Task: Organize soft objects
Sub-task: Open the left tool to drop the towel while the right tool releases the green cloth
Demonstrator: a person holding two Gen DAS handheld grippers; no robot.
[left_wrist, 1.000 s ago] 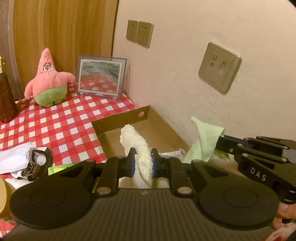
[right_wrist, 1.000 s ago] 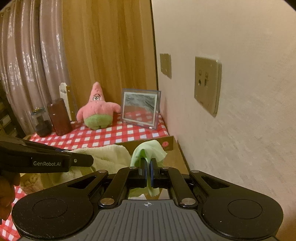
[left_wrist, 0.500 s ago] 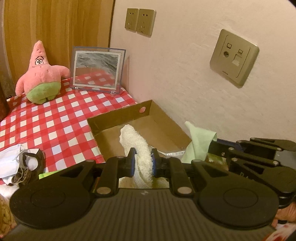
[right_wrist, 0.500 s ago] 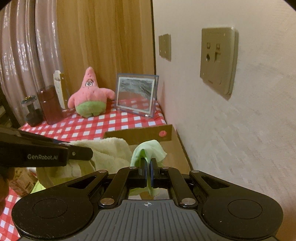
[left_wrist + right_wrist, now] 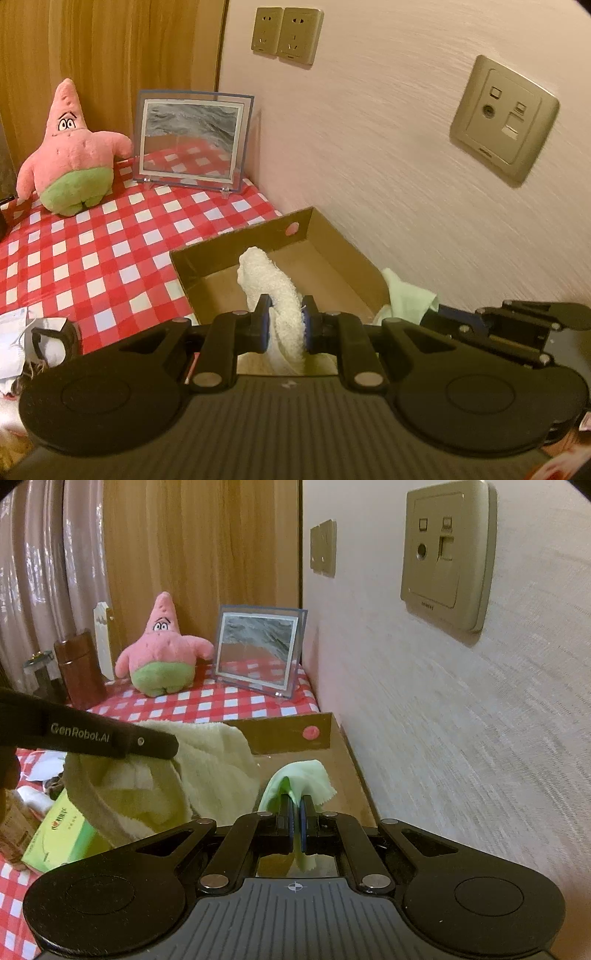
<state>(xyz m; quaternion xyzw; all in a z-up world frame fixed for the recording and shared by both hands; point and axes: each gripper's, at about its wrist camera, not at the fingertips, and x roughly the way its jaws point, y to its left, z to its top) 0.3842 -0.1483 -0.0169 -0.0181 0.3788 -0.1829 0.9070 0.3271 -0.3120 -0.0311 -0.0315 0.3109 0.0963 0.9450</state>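
Your left tool (image 5: 284, 325) is clamped on a thick fold of the white towel (image 5: 275, 291), which stands up between the jaws and hangs below them. Your right tool (image 5: 295, 814) is pinched nearly closed on a thin corner of the green cloth (image 5: 299, 775), the rest of it puffing out ahead of the fingertips. Both tools sit side by side above the near end of the box (image 5: 236, 243), the towel on the left and the cloth on the right, close to the wall (image 5: 388, 147).

By my reading, you are mid-delivery: both pieces are carried over the box but neither has been let go, so nothing counts as stowed yet. What shows of the box floor ahead of the towel looks bare, so there is room to lay both down flat. The towel is bulky and hangs in a loose loop in the right view, so it may spill over the box's left rim if you release it too near that side.

Left of the box on the bench (image 5: 92, 251), a white mask (image 5: 13, 328) and a dark strap (image 5: 48, 332) lie in a small heap, with a green packet (image 5: 62, 830) close by; whether more soft pieces sit there I cannot tell. Farther back, the plush (image 5: 70, 155) sits upright beside the frame (image 5: 192, 144), untouched. Those likely remain to sort after this drop.
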